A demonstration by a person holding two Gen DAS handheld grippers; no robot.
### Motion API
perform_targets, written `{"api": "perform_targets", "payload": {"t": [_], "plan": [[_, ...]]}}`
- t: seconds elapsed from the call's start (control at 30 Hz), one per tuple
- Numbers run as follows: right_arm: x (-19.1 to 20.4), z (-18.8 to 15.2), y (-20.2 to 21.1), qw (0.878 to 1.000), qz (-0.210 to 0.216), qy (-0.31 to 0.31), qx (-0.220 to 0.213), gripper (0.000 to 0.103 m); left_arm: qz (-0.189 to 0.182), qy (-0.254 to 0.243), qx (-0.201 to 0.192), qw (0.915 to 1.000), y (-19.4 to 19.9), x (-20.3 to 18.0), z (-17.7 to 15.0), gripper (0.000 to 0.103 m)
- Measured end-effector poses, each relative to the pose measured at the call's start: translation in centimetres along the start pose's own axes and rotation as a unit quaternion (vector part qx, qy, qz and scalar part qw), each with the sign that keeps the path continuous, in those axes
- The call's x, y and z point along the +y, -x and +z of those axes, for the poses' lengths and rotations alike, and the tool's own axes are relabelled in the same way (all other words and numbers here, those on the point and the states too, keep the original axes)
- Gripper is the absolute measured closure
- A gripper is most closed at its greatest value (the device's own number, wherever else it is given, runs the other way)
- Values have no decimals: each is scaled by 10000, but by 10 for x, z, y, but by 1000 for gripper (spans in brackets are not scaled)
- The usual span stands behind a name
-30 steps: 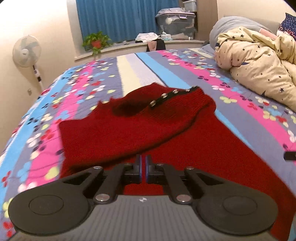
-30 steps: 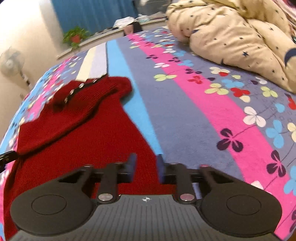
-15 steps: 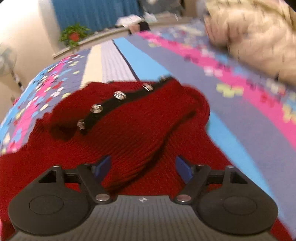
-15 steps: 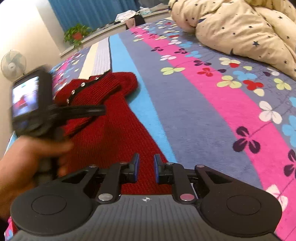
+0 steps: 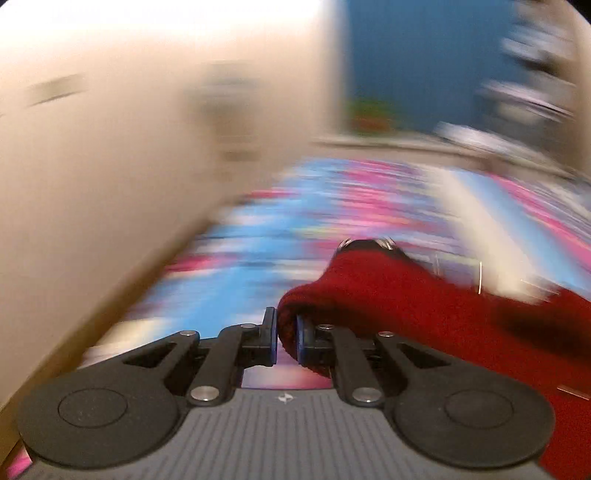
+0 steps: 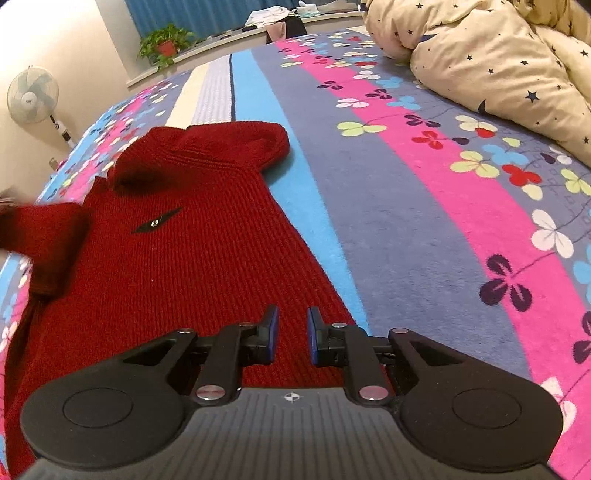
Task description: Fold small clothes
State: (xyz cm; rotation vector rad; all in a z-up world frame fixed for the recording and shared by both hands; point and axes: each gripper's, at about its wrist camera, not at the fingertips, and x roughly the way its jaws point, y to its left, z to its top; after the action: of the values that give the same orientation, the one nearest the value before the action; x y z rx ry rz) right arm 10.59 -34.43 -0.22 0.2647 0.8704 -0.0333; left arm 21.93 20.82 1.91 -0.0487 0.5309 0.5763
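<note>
Sleeve (image 5: 369,284) of red sweater (image 6: 177,258) pinched in left hand-held gripper (image 5: 286,338), jaws just closed on knit, view heavily blurred. Sweater spread on bed (image 6: 424,206). Right hand-held gripper (image 6: 291,338) held over hem, jaws narrow, nothing gripped. Risk: thin pinch could be lost mid-swing; unpinned body could be dragged, fold skewed.

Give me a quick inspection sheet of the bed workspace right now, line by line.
Surface: floral striped bedspread.
Job's things: red knitted sweater lying flat, one sleeve pulled aside.
Clutter: star-print duvet bunched at the far right.
Grippers: left gripper has just been closing, pinching the sleeve cuff; right gripper slightly apart above the hem, gripping nothing.
Cables: nothing seen.
Surroundings: standing fan, potted plant, blue curtain.
</note>
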Motion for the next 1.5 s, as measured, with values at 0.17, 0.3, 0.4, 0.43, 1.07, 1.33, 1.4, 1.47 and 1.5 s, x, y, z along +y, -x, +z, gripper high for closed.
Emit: {"api": "perform_targets", "payload": {"t": [0.17, 0.3, 0.4, 0.43, 1.07, 1.33, 1.4, 1.47, 1.5], "plan": [[6, -8, -2, 9996, -172, 232, 56, 85, 1374, 1506, 355, 9784, -18, 132, -39, 79], [16, -15, -10, 9987, -246, 422, 134, 85, 319, 1424, 201, 9891, -20, 92, -29, 63], [23, -16, -12, 9991, -171, 388, 43, 85, -569, 930, 534, 9926, -38, 39, -33, 62], [24, -16, -11, 9993, -138, 354, 1, 85, -845, 1020, 724, 9885, -45, 29, -36, 62], [-6, 129, -122, 9901, 468, -419, -1253, 54, -1196, 443, 1518, 9802, -48, -26, -57, 61], [-17, 152, -189, 9928, 552, -569, -893, 46, -2033, -968, 1209, 9668, -15, -100, -78, 57], [-17, 153, -197, 9919, 690, -566, -899, 45, -2045, -1186, 1496, 9601, -21, -109, -89, 58], [-17, 155, -200, 9903, 867, -622, -895, 45, -1906, -1389, 1603, 9585, -25, -115, -97, 58], [-17, 155, -201, 9892, 977, -646, -886, 47, -1888, -1485, 1595, 9575, -26, -118, -100, 57]]}}
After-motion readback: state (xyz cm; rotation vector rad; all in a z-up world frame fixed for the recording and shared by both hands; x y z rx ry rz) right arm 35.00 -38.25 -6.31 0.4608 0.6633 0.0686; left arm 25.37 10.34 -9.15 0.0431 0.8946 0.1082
